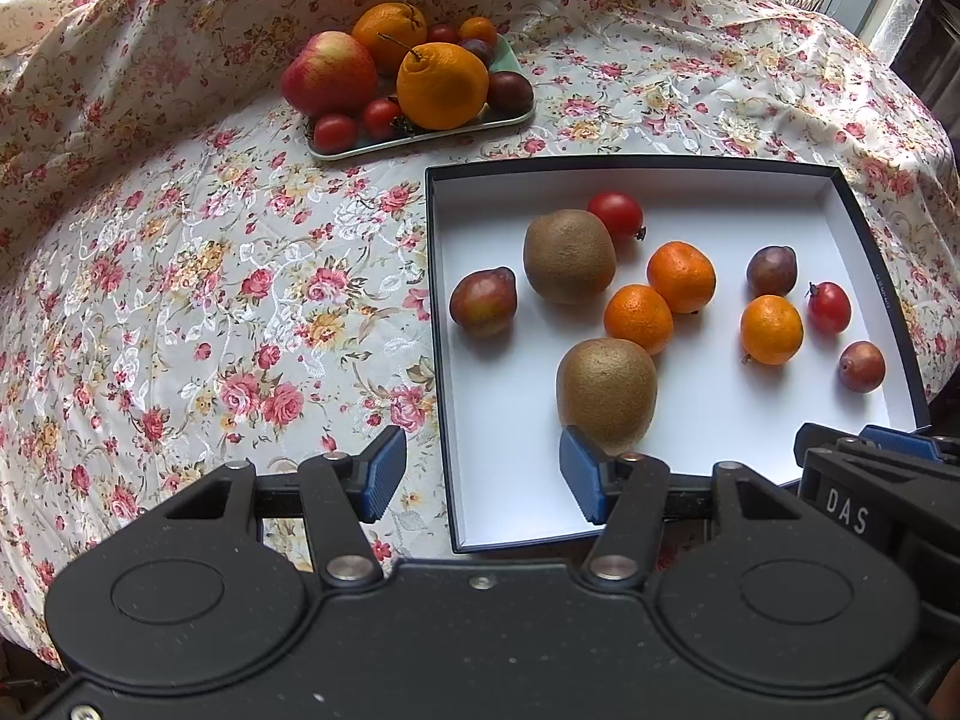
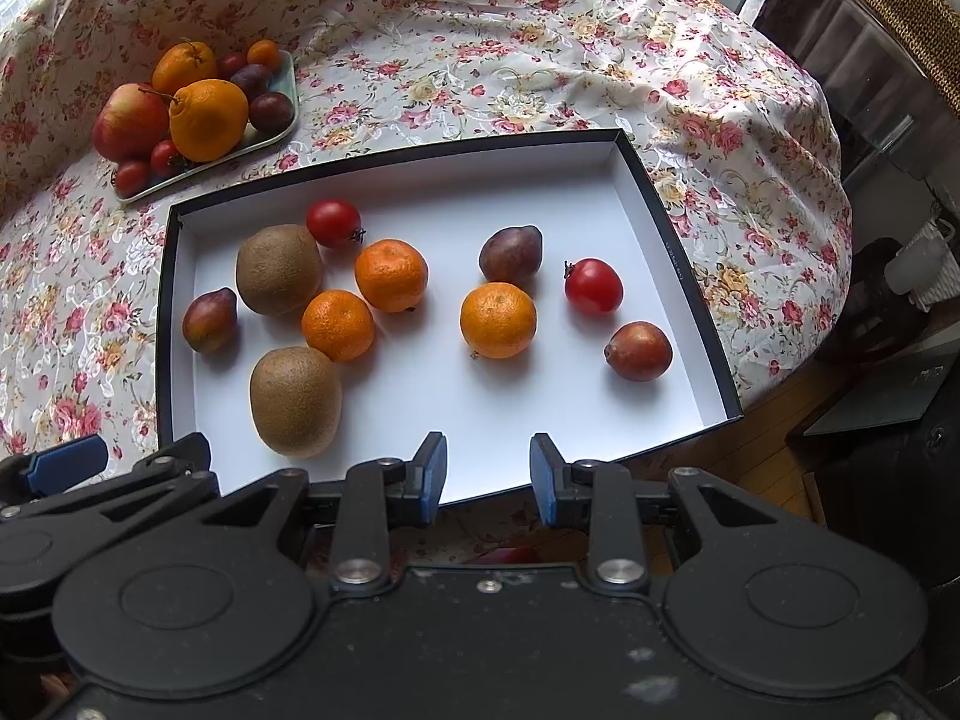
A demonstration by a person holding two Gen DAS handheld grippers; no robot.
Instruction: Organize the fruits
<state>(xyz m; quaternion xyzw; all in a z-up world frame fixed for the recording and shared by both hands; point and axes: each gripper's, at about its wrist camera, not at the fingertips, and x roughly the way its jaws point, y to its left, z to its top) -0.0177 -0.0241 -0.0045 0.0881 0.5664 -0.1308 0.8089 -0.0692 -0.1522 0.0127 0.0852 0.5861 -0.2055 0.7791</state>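
Hovering low at the near edge of the shallow white box with dark rim (image 1: pixel 876 228), both grippers empty. Left black two-finger gripper w/ blue pads (image 1: pixel 477 471): jaws spread wide, nothing between them; it straddles the box's near-left wall, right pad just in front of the near brown fuzzy kiwi (image 1: pixel 606 393), can't tell if touching. Right black two-finger gripper w/ blue pads (image 2: pixel 489 477): jaws apart w/ a narrower gap, nothing held, sits over the box's near wall. The 2 grippers are side by side, each showing at the edge of the other's view.

Count in box, 10 pcs, all loose on the white floor:
- kiwis x2: near one plus the far brown kiwi (image 2: pixel 279 270)
- small orange mandarins x3: two touching mid-box (image 2: pixel 360 306), one alone to the right (image 2: pixel 498 321)
- red cherry tomatoes x2: far-left (image 2: pixel 333 222), right (image 2: pixel 593 287)
- dark red-purple plums x3: left (image 2: pixel 210 321), centre-far (image 2: pixel 510 255), near-right (image 2: pixel 639 351)

Pale green rectangular tray (image 1: pixel 504 114) sits beyond the box's far-left corner on the floral tablecloth (image 1: pixel 180 300), well apart from both grippers. Visible on it: red-yellow apple x1 (image 1: pixel 330 72), large stemmed oranges x2 (image 1: pixel 441 84), small mandarin x1, dark plums x2, red tomatoes x3; pile overlaps, more may be hidden.
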